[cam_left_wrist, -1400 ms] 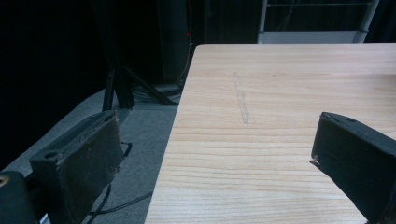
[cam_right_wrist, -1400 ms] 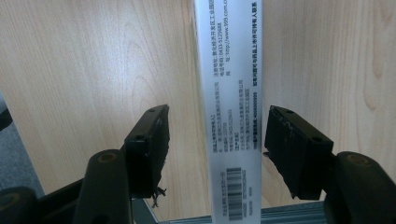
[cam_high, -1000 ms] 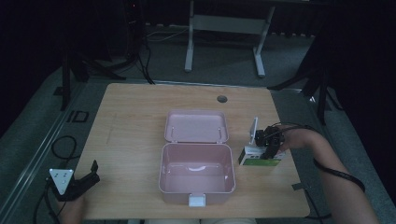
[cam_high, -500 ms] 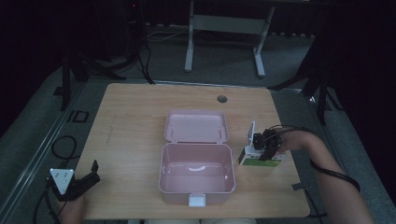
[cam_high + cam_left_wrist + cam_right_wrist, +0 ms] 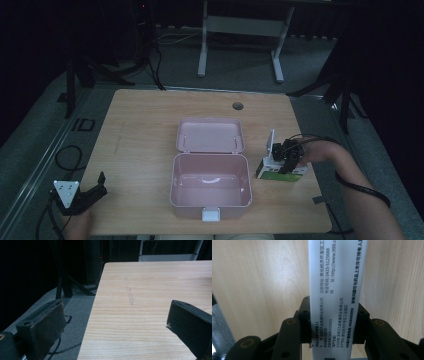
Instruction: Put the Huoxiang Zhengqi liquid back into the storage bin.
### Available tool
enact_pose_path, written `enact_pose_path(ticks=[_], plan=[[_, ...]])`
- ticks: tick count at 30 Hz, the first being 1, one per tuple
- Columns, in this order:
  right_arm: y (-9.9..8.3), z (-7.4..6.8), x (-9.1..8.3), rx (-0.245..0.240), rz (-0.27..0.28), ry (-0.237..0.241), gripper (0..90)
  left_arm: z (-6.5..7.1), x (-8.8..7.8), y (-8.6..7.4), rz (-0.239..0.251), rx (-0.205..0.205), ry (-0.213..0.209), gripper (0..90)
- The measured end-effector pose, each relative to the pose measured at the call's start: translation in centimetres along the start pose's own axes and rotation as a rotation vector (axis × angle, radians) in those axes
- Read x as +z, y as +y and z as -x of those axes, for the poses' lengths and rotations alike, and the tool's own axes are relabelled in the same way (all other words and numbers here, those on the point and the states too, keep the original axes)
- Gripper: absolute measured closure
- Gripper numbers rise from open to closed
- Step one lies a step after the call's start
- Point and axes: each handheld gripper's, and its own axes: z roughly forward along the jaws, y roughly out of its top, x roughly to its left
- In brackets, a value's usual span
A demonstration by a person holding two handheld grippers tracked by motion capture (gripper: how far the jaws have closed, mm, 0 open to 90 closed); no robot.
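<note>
Wooden table (image 5: 145, 125) under dim light: at its near left corner the left gripper (image 5: 92, 192) rests with jaws spread wide, holding nothing. Mid-table sits an open pink box (image 5: 210, 177); right of it, the right gripper (image 5: 285, 159) clamps a white-and-green carton (image 5: 280, 172) on the tabletop.

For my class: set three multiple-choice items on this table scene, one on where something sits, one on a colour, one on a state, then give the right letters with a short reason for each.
1. Where does the medicine box sit relative to the storage box?
A. inside it
B. beside it, toward the person's right
C. on its lid

2. What colour is the storage box?
A. pink
B. blue
C. yellow

3. How is the right claw set?
A. wide open over bare table
B. shut on the medicine box
C. shut on the lid

Answers: 1 B, the high view shows it on the table at that side. 2 A, tub and lid are pink. 3 B, in the right gripper view both jaws press the printed carton's sides.
</note>
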Motion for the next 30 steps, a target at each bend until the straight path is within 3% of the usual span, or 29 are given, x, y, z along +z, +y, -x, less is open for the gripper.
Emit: enact_pose_path(ticks=[15,30], plan=[[-0.6,-3.3,-0.4,0.009,-0.008,0.023,61.9,0.0,0.0,0.0,-0.001,0.002,0.004,2.2],[-0.3,-6.8,-1.3,-0.027,-0.033,0.027,61.8,0.0,0.0,0.0,-0.003,0.002,0.006,2.2]])
